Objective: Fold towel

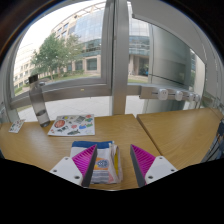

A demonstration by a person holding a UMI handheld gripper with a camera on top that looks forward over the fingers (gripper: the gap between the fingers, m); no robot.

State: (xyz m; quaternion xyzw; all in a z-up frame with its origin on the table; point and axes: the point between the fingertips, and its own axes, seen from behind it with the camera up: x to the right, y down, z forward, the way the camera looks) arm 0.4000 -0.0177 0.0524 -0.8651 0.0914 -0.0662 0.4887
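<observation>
A folded towel (105, 163), white with blue, orange and pink print, lies on the wooden table (40, 145) between my fingers. It sits close against the left pink pad (84, 160), with a gap to the right pad (142, 160). My gripper (113, 165) is open, low over the table, with the towel between its fingers.
A printed sheet with colourful pictures (72, 124) lies beyond the towel to the left. A dark upright stand (38, 100) and a small white object (15, 126) are by the window sill. A second table (180, 128) adjoins on the right.
</observation>
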